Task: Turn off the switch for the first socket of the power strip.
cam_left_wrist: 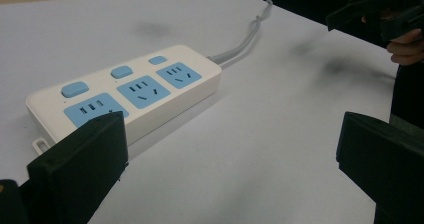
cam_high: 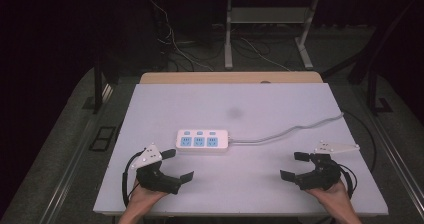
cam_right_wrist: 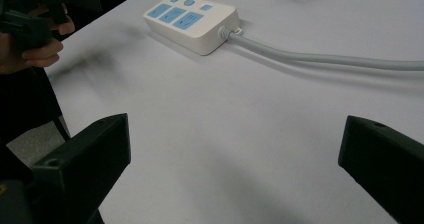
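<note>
My left claw (cam_high: pixel 180 165) hangs spread wide over the near left part of the worktop (cam_high: pixel 260 184), pinching nothing, and my right claw (cam_high: pixel 294 165) is spread just as wide at the near right, also empty. The white power strip (cam_high: pixel 202 140) lies flat near the middle of the worktop, nearer to my left claw, with its three blue sockets facing up and its grey cable (cam_high: pixel 290 131) snaking off to the far right edge. I judge the strip light and smooth, so a one-sided nudge from a jaw could skate it away instead of seating it between my pads. If I tug the cable, its stiffness could swing the strip round. Closing on the rounded edge risks a slip.
</note>
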Available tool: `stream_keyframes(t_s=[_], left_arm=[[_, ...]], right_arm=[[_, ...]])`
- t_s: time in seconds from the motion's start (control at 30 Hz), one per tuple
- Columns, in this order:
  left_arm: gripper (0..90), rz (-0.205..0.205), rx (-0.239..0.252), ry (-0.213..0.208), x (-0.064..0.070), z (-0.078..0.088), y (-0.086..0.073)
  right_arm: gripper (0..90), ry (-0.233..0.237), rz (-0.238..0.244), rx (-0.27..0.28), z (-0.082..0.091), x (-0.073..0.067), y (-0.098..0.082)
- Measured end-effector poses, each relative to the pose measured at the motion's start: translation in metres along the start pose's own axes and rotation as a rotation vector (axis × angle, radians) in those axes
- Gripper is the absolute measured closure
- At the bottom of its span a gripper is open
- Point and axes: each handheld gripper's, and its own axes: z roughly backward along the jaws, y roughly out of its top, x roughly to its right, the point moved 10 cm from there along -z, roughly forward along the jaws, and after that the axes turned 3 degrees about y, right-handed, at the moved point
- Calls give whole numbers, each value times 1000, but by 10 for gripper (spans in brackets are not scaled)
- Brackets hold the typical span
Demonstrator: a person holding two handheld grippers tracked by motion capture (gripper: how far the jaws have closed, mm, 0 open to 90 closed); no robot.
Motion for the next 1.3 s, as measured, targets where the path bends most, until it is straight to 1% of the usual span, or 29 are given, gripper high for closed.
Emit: stream_keyframes(t_s=[0.17,0.43,0.57,0.77,0.87,1.03,1.13,1.3], left_arm=[[0,4,-1,-3,0,0,0],[0,0,-9,-9,1,0,0],[0,4,-18,-5,2,1,0],[0,-4,-24,-3,4,3,2],[0,-17,-34,3,4,4,3],[0,-45,-54,3,8,4,5],[0,-56,-70,0,10,4,6],[0,-61,-91,-3,11,2,9]], right_arm=[[1,3,0,-7,0,-2,-2],[1,0,-3,-11,-1,-1,-4],[1,0,-3,-12,0,-2,-5],[1,-2,-11,-18,0,-1,-6],[1,-3,-9,-21,-1,-1,-7],[1,-3,-9,-24,0,-1,-7],[2,-4,-8,-26,0,-1,-7],[1,-1,-5,-28,0,-2,-7]])
